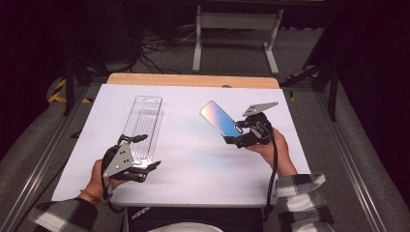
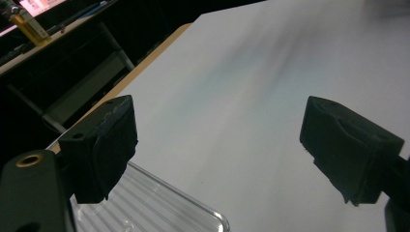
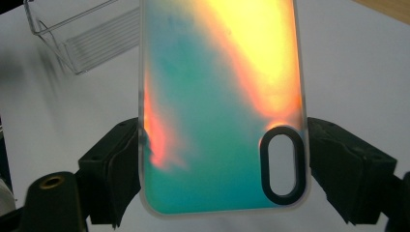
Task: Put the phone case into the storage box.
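Observation:
An iridescent phone case point(image 1: 220, 118) with a black oval camera cutout is held above the white table, my right gripper point(image 1: 235, 134) shut on its lower end. In the right gripper view the case point(image 3: 217, 96) glows teal, orange and yellow, and both jaws press its side edges. A clear ribbed plastic package tray point(image 1: 144, 126) lies flat on the left half of the table. My left gripper point(image 1: 145, 152) stands open just in front of the tray's near end, with nothing between its jaws. The tray's corner point(image 2: 159, 208) shows under the left jaw in the left gripper view.
The white sheet point(image 1: 193, 164) covers a wooden tabletop point(image 1: 193, 79) whose far edge shows bare. Metal rails run along both sides of the table. A white stand frame point(image 1: 237, 34) and cables sit on the floor beyond.

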Demonstrator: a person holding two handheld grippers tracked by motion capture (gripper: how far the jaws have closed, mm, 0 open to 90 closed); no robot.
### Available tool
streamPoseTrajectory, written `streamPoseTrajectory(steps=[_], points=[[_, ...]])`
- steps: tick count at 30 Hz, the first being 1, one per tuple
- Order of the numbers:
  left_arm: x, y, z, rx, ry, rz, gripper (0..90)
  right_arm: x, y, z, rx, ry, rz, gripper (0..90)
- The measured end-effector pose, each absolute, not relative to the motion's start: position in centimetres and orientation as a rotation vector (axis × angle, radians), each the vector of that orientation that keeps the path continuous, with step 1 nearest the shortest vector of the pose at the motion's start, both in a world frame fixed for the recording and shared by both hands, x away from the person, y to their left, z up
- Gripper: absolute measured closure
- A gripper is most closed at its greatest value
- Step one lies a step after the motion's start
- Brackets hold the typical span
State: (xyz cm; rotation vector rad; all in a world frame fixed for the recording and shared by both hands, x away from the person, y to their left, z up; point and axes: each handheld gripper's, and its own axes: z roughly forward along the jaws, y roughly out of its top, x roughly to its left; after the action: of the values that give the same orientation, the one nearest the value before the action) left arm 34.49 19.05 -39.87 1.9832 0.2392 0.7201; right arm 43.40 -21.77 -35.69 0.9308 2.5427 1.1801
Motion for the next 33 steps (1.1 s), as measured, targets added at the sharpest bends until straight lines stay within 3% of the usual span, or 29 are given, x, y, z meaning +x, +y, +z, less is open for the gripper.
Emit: streamPoseTrajectory(steps=[33], points=[[35.6,16.0,-40.4,1.975,0.181,0.705,13.2,42.8,-20.2,-36.9,0.921,2.594,1.215,17.9]])
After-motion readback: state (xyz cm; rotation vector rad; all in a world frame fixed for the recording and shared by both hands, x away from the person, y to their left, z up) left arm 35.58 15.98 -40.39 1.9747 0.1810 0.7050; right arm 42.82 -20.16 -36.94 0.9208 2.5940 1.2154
